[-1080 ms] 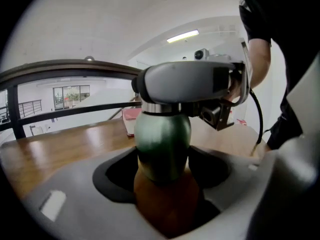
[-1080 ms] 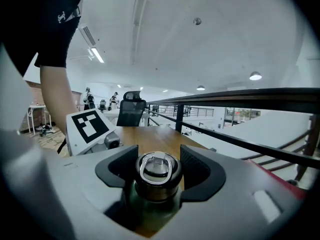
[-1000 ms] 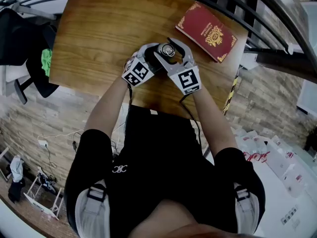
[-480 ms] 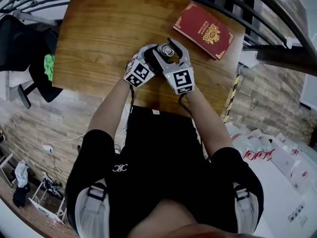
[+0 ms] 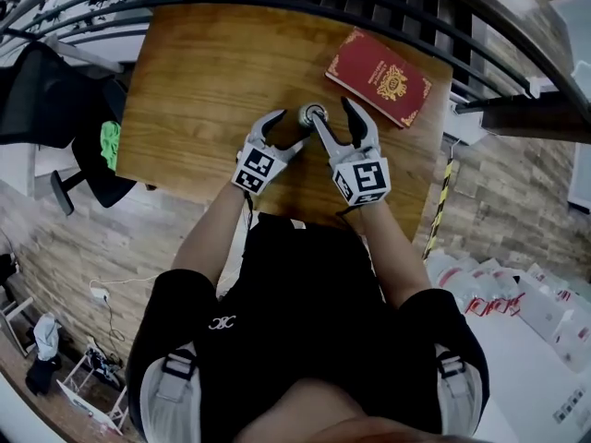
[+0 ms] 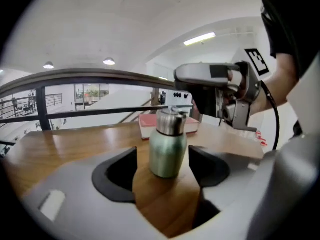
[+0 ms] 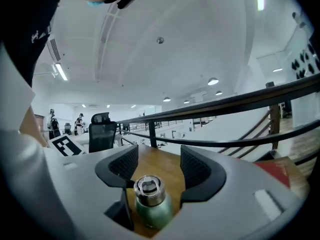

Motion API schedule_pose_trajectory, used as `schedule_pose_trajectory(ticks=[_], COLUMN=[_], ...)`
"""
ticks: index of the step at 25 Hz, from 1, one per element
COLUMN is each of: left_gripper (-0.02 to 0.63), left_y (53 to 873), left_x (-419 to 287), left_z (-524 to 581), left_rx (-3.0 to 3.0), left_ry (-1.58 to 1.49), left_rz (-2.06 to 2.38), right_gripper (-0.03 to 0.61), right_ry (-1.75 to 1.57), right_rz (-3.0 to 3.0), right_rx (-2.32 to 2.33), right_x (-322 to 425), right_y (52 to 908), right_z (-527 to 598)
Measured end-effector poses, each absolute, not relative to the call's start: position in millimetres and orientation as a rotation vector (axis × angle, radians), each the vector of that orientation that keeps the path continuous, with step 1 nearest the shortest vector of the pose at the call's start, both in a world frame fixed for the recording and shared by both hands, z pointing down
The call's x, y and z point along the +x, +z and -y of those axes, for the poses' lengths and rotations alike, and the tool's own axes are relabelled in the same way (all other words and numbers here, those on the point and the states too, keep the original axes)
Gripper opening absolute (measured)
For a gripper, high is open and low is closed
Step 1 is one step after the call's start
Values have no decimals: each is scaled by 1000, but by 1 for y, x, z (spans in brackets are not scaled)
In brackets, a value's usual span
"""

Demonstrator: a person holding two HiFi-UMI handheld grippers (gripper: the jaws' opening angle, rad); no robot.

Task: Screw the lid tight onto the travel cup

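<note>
We see both grippers spread: left gripper flanks the upright green travel cup without touching, right gripper gapes around its lid.

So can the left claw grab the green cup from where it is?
Probably yes. The left claw is open, and the green cup stands upright right at its tips with a gap either side. Only bare table lies between; the right claw hovers close beside the cup, though.
</note>
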State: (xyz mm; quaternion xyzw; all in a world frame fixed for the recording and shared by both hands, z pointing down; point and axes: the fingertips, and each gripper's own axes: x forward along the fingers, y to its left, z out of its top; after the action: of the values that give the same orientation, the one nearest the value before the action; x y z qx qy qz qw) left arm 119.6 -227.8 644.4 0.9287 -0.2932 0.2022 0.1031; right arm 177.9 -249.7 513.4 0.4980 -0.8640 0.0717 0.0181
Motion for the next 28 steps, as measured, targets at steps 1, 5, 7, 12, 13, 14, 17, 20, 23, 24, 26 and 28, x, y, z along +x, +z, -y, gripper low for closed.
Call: schedule_pose_trajectory(ticks=[1, 5, 7, 12, 13, 14, 17, 20, 23, 24, 26, 28], left_gripper=[373, 341, 283, 102, 82, 54, 54, 54, 54, 54, 54, 54], left_y=[636, 598, 569, 496, 484, 473, 442, 418, 407, 403, 397, 392], left_x=[114, 82, 67, 22, 14, 8, -7, -18, -30, -32, -34, -32], left_z=[229, 243, 248, 262, 261, 260, 254, 245, 238, 236, 232, 229], left_rx=[2734, 2681, 2644, 2570, 2555, 2543, 2518, 2481, 2424, 2412, 2412, 2430], left_ry=[567, 429, 339, 276, 281, 288, 308, 308, 276, 262, 250, 258], left_rz=[909, 1125, 1228, 1511, 1555, 1594, 1676, 1733, 1779, 1790, 1808, 1826], right_gripper=[267, 97, 13, 3, 3, 3, 3, 3, 3, 3, 3, 3], right_ry=[206, 144, 120, 83, 83, 86, 60, -1, -28, -23, -14, -13], right_rz=[2672, 2597, 2556, 2551, 2543, 2532, 2488, 2486, 2504, 2508, 2513, 2518], right_rx=[1585, 1750, 1816, 1904, 1931, 1963, 2045, 2036, 2006, 2002, 1996, 1978], right_x=[184, 209, 220, 234, 238, 243, 256, 257, 249, 247, 244, 242], right_y=[505, 477, 462, 419, 411, 403, 382, 367, 365, 366, 368, 370], right_z=[248, 247, 246, 246, 245, 244, 242, 238, 231, 228, 223, 221])
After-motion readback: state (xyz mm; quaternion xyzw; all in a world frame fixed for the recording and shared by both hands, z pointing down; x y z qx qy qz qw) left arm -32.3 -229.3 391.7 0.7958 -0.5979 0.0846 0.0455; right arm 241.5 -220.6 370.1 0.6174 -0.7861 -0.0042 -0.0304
